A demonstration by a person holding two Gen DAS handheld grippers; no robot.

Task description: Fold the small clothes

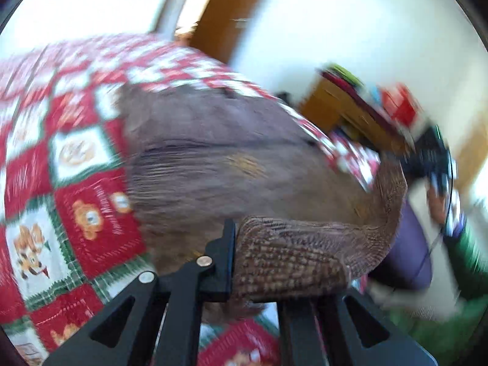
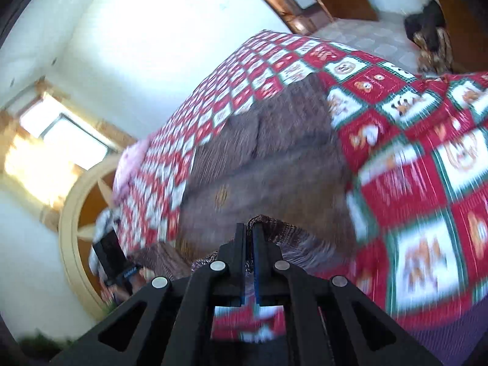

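While tilted down, both grippers [image 1: 231, 262] [image 2: 248, 241] on garment [image 1: 213, 164].

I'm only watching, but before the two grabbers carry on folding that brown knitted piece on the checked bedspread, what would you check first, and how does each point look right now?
1. Left gripper has the brown knitted garment: ok, its ribbed hem is bunched between the shut jaws.
2. Right gripper has the garment: ok, jaws shut with knit fabric pinched at the tips.
3. Both hold the same edge: cannot tell, the pictures are blurred.
4. Rest of the garment lies on the checked bedspread: ok, though creased.
5. Landing area clear: ok, only bedspread shows around the garment.
6. Pink cloth at the bed's far edge is out of the way: ok.
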